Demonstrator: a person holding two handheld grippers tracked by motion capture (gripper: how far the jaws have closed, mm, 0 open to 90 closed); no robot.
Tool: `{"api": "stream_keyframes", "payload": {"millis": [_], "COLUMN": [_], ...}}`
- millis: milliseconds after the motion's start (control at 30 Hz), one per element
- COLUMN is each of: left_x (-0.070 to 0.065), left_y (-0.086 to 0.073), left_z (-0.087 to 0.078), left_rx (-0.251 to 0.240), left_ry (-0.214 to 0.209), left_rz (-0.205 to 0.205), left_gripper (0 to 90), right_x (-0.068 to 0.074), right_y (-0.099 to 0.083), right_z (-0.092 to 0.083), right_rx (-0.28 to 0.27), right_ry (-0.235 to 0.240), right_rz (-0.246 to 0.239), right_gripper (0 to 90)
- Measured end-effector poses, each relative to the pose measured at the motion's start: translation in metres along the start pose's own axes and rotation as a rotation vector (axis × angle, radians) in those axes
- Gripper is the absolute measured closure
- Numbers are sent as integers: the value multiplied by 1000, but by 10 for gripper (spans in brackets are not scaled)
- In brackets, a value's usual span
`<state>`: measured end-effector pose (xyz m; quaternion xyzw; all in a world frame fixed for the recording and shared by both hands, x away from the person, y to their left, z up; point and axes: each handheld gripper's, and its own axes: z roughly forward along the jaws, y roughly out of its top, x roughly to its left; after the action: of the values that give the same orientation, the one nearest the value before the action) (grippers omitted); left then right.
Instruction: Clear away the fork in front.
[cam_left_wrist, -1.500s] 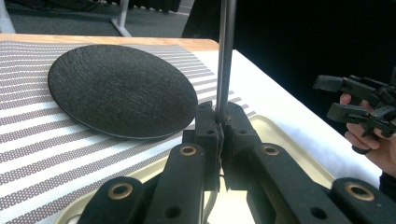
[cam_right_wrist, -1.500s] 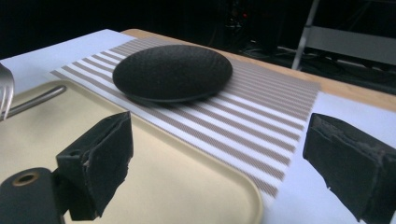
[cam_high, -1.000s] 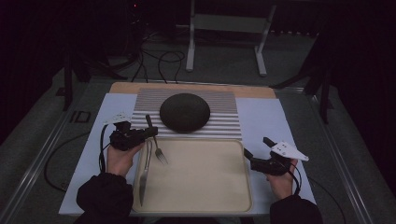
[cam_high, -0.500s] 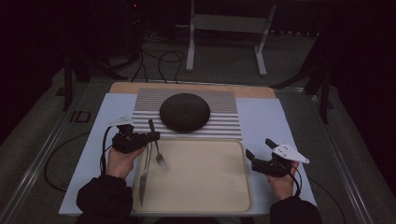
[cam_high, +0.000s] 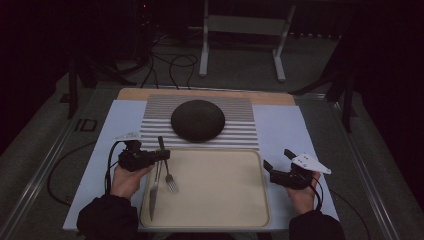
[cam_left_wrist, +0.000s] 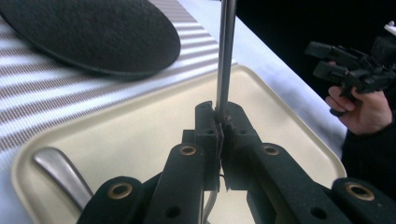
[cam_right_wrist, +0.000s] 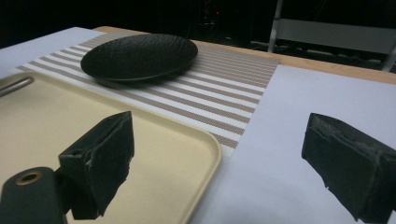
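- The high view looks forward and down over the whole bench (cam_high: 285, 125).
- The left gripper view sits close above the tray (cam_left_wrist: 140, 121), facing the right hand (cam_left_wrist: 362, 109).
- The right gripper view looks low across the bench; all three share the black plate (cam_right_wrist: 140, 56).

Room dark. Grey floor (cam_high: 320, 65) with black cables (cam_high: 170, 62) at 11 o'clock; metal stand (cam_high: 242, 30) at 12 o'clock.
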<state>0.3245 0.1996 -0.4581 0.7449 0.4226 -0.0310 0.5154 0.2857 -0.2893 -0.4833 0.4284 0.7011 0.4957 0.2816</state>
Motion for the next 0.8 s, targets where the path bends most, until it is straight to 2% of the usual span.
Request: {"api": "stream_keyframes", "payload": {"millis": [133, 233, 333, 433, 567, 800], "left_x": [3, 6, 7, 7, 11, 11], "left_y": [-5, -10, -17, -26, -37, -43], "left_z": [1, 3, 6, 11, 15, 16], "left_rx": [21, 38, 57, 86, 97, 123], "left_ry": [-13, -56, -78, -64, -73, -61], "left_rz": [-10, -24, -32, -26, -52, -35], "left_gripper": [869, 867, 860, 842, 817, 790], "right_x": [0, 0, 0, 0, 0, 0], "right_y": [0, 0, 0, 0, -1, -1], "right_z": [0, 1, 1, 1, 1, 1], "right_rx": [7, 11, 12, 15, 14, 15], "right_ry": [5, 3, 0, -4, -7, -7], "right_rz": [10, 11, 9, 6, 9, 7], "right_gripper": [97, 98, 98, 98, 100, 101]}}
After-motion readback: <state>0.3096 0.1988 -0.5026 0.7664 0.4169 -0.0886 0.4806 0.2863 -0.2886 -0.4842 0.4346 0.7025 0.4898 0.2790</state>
